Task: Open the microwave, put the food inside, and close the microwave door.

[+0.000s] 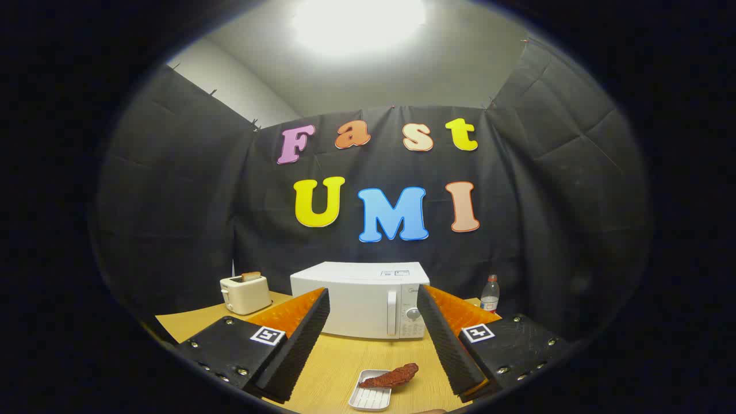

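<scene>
We hold the gripper (374, 339) with its fingers (299, 339) spread wide apart and empty, hovering over the near part of the worktop (339, 359). Between the fingers, nearest to us, sits a small white tray (368, 398) with the food (397, 375), a reddish-brown strip, lying across its far right edge and partly over the worktop. Beyond the fingers, toward the far side, stands the white microwave (359, 299), its door shut and its upright handle (392, 313) just left of the control panel. To the far left stands a cream toaster (245, 293) with a slice of bread in it; to the far right of the microwave stands a plastic bottle (490, 293). We judge that nothing of the task is done yet: opening the door, loading the food and closing the door all remain.
</scene>
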Demonstrator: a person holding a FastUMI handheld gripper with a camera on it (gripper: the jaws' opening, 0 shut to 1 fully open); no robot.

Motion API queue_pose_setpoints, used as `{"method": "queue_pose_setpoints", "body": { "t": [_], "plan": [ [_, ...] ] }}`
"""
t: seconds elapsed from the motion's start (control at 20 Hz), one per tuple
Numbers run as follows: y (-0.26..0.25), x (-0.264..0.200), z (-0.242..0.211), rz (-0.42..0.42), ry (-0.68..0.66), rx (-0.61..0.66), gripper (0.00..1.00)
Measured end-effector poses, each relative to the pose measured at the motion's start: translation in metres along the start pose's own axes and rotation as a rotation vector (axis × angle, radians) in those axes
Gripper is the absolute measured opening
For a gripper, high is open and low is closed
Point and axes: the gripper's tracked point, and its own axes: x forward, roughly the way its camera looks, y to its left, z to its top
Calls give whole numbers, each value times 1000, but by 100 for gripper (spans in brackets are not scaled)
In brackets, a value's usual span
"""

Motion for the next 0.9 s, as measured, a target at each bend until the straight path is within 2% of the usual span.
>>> {"method": "queue_pose_setpoints", "body": {
  "t": [0.9],
  "plan": [
    [-1,5,1,-7,-9,-1,96]
  ]
}}
